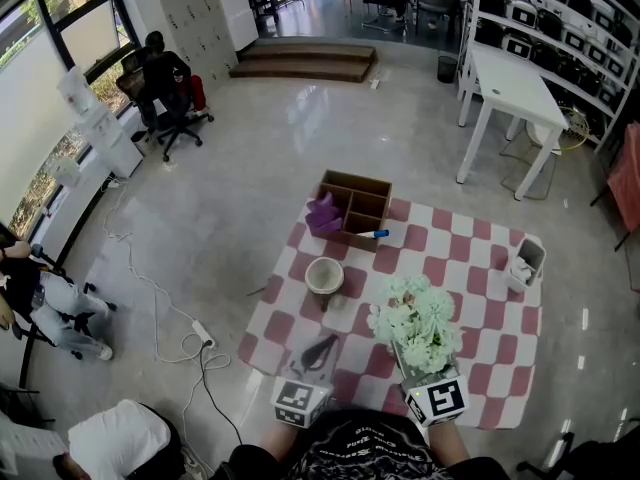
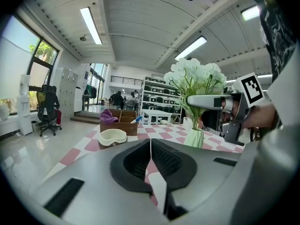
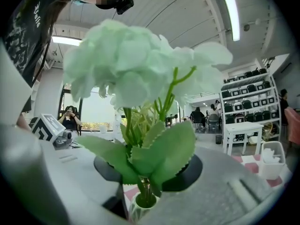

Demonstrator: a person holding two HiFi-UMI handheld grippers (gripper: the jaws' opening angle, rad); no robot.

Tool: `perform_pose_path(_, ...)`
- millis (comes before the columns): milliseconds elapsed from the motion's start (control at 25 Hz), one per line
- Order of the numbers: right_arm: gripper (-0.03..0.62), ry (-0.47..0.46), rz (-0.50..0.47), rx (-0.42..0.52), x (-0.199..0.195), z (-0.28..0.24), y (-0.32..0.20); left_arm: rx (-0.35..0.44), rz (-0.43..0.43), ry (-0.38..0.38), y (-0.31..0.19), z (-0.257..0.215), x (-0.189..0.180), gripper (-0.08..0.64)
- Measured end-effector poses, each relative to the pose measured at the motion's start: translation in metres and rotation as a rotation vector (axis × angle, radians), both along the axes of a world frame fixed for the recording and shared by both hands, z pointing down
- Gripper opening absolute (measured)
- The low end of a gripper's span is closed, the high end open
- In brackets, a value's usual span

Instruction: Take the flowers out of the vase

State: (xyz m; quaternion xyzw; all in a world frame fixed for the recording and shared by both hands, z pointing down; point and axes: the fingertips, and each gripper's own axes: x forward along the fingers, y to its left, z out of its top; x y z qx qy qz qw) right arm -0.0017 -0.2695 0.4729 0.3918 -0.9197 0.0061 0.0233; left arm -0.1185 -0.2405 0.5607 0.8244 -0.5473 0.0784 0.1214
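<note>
Pinching the flowers low on the stems with the right gripper, narrowed until the leaves are caught between the pads, just above the mouth of the vase. Standing upright in that vase on the near right part of the checked mat: long axis vertical, stems down inside, pale blooms on top. Held just to the left, the left gripper, closed fully on nothing and aimed across the mat. Lying farther out, a pale bowl, then a wooden box with a purple cloth at its left end. Beyond, to the right, a white table.
</note>
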Motion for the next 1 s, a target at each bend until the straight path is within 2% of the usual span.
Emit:
perform_pose_path(240,0.16,-0.008,0.01,0.041,0.003,-0.024,0.001,0.021,0.01,0.009,-0.001,-0.007,0.003,0.014)
perform_pose_path(1000,0.14,-0.161,0.034,0.135,0.021,-0.107,0.018,0.025,0.056,0.014,0.005,-0.01,0.014,0.014)
